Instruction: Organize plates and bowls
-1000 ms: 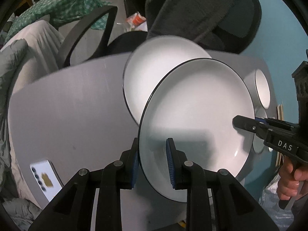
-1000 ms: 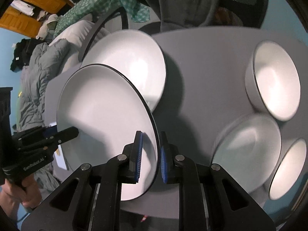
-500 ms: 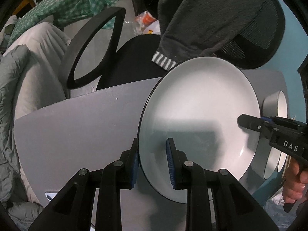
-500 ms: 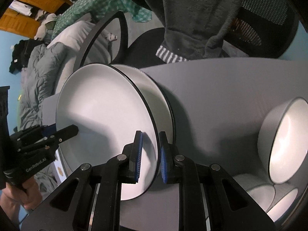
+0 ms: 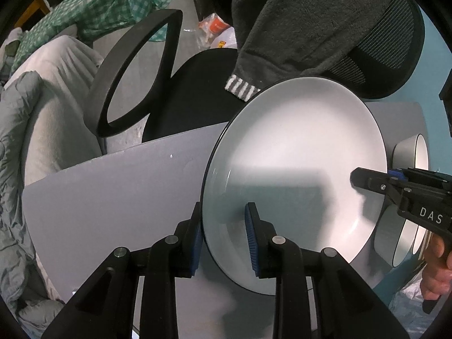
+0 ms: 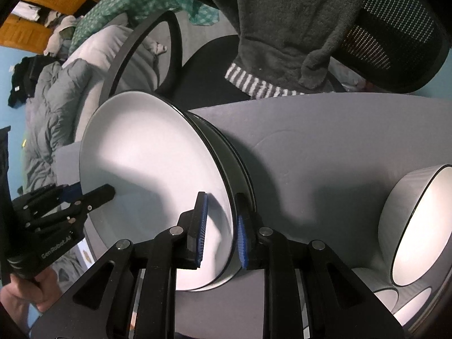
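A white plate [image 5: 296, 155] with a black rim is caught at opposite edges by both grippers. My left gripper [image 5: 224, 234] has its blue pads either side of the near rim, and its jaws are opening slightly. My right gripper [image 6: 221, 231] straddles the other edge, jaws also opening with the rim still between the pads. In the right wrist view the plate [image 6: 147, 155] lies tilted on top of the stacked plates [image 6: 240, 163] on the grey table [image 6: 325, 141]. Each gripper shows in the other's view: the right gripper [image 5: 358, 175] and the left gripper [image 6: 99, 193].
Grey bowls with white insides [image 6: 418, 226] stand on the table's right side, one bowl [image 5: 406, 152] close behind the plate. A black office chair [image 5: 197, 96] with a dark garment [image 5: 296, 14] draped over it stands at the far edge. Bedding [image 5: 17, 141] lies left.
The held plate travelled across the table toward the far edge, came over the second plate and sank onto it. Both grippers moved with it.
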`<control>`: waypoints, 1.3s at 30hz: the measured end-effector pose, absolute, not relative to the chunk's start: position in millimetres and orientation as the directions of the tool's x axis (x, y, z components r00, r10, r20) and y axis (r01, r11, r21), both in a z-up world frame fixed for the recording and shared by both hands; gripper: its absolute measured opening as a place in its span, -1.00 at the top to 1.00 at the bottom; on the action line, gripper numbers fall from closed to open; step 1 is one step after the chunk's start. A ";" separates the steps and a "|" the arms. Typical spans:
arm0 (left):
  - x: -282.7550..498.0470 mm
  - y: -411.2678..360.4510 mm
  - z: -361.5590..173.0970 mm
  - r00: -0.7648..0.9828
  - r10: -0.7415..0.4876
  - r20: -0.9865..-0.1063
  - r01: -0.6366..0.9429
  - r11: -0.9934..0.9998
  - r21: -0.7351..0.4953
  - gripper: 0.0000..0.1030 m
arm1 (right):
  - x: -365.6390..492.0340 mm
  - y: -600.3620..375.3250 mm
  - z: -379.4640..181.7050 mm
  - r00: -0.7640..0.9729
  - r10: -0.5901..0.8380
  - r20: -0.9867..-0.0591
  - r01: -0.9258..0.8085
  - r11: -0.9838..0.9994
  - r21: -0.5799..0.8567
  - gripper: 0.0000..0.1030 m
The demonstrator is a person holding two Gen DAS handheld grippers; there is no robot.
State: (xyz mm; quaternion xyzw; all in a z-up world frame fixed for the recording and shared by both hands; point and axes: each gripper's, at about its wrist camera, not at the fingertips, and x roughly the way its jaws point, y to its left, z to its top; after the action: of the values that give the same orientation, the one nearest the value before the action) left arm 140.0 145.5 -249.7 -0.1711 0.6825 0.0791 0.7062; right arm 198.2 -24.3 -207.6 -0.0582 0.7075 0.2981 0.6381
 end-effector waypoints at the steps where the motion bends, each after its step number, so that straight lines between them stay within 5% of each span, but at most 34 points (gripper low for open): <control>1: 140.5 145.3 -249.7 0.052 -0.123 -0.991 -0.344 0.929 -0.134 0.48 | 198.8 -23.4 -207.5 -0.182 0.294 -0.938 -0.463 0.816 0.345 0.56; 16: 137.2 133.6 -235.4 0.083 -0.073 -0.994 -0.314 0.945 -0.096 0.41 | 197.2 -24.7 -199.4 -0.197 0.261 -0.945 -0.449 0.833 0.324 0.26; 23: 130.4 118.7 -214.3 0.144 -0.049 -0.988 -0.275 0.957 -0.088 0.16 | 191.8 -27.5 -192.1 -0.159 0.246 -0.956 -0.465 0.835 0.292 0.25; 34: 113.1 102.0 -171.4 0.252 -0.042 -0.967 -0.277 0.954 -0.114 0.11 | 175.8 -29.4 -151.7 0.003 0.219 -0.976 -0.517 0.835 0.186 0.17; 39: 97.0 95.8 -143.2 0.306 -0.020 -0.952 -0.279 0.954 -0.110 0.08 | 161.5 -32.7 -120.6 0.101 0.203 -0.974 -0.537 0.836 0.118 -0.01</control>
State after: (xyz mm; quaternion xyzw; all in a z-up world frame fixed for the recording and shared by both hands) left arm 97.0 95.8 -143.2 -0.1280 0.5834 0.0809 0.7979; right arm 161.5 -32.7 -120.6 -0.1344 0.6207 0.2533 0.7297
